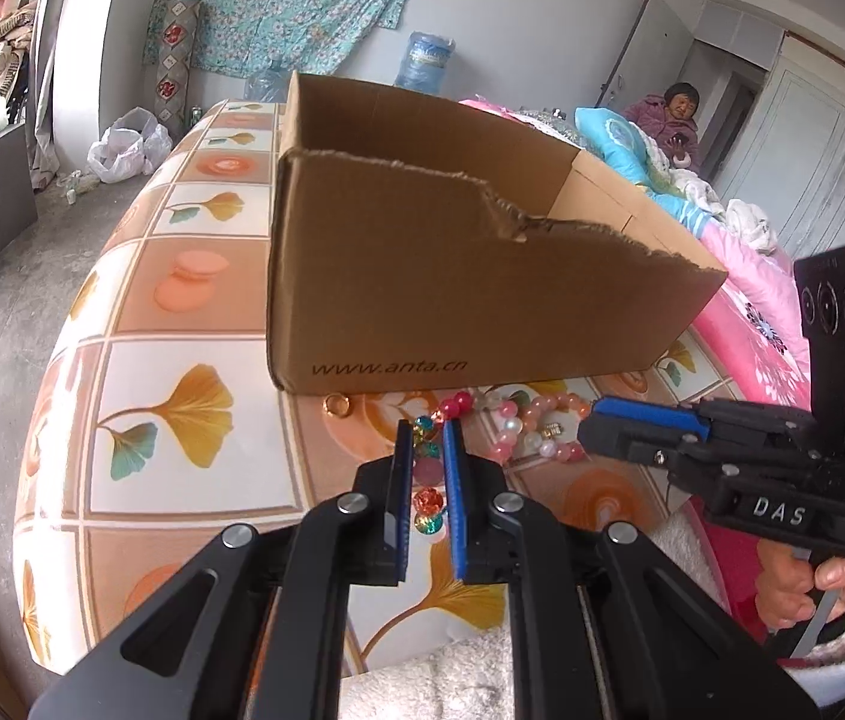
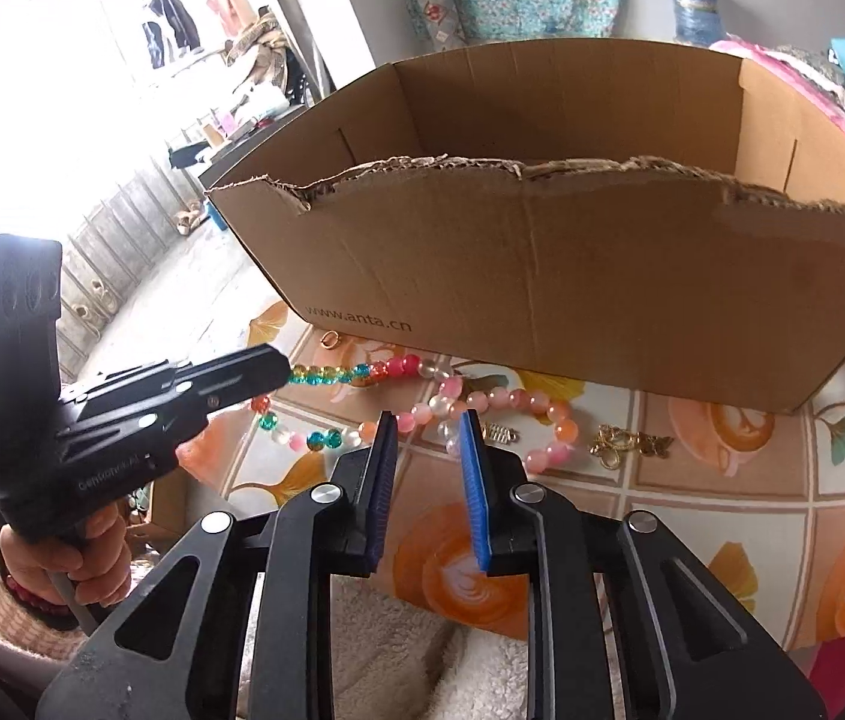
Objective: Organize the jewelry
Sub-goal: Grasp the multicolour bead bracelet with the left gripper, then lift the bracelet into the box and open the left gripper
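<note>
Though gripped, glossy multicoloured bead strand

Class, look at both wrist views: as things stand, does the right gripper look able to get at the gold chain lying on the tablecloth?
Probably yes. The gold chain lies in the open just right of the right gripper, in front of the cardboard box, with nothing over it. Its jaws look partly closed around pink beads, so it may need freeing first.

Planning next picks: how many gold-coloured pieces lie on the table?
3: a gold ring by the cardboard box's corner, a small gold coil beside the pink beads, a gold chain further right. More may be hidden.
</note>
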